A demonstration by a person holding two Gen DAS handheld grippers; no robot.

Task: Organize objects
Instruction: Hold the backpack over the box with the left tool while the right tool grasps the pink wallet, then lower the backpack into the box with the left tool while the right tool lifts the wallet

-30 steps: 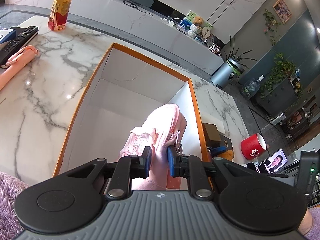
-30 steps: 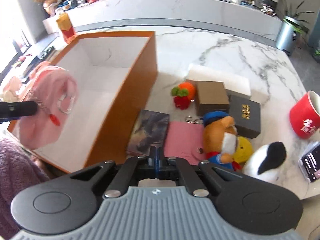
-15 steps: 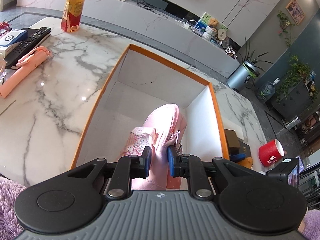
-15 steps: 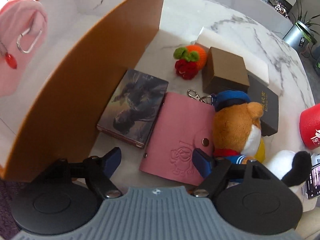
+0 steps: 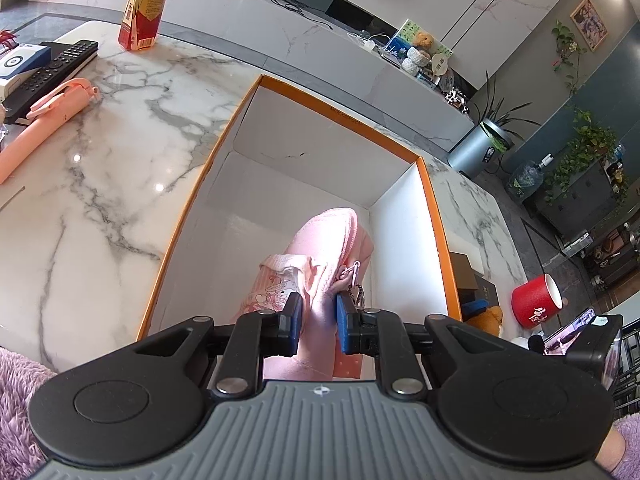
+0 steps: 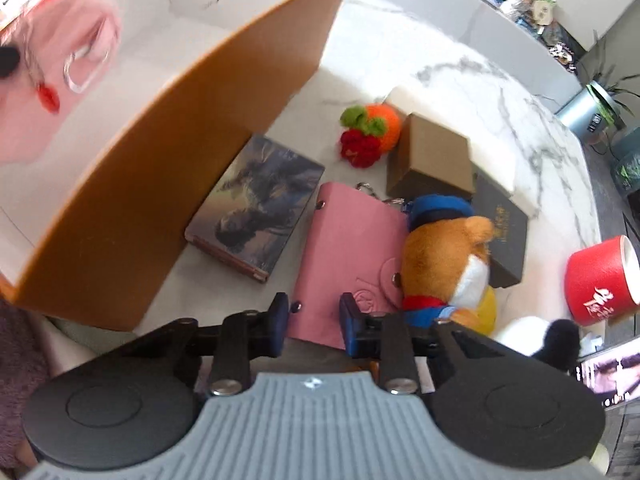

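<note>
My left gripper [image 5: 318,322] is shut on a pink pouch [image 5: 320,248] with a metal clip and holds it over the inside of the orange box [image 5: 434,216], which has white walls. The pouch also shows blurred in the right wrist view [image 6: 52,80], above the box [image 6: 192,152]. My right gripper [image 6: 314,330] has its jaws around the near edge of a pink snap wallet [image 6: 352,256] lying on the marble table; the jaws are partly closed on it.
Beside the box lie a dark picture book [image 6: 256,208], a knitted orange-and-red toy [image 6: 370,132], a brown box [image 6: 432,160], a black box [image 6: 502,228], a plush bear [image 6: 452,264], a red cup [image 6: 600,284]. Bottle [image 5: 144,8], remote [image 5: 48,72], pink stick [image 5: 40,120] at left.
My right gripper went from shut to wide open, dropped toward the table, and now has narrowed around the pink wallet's edge. My left gripper has carried the pouch further over the box.
</note>
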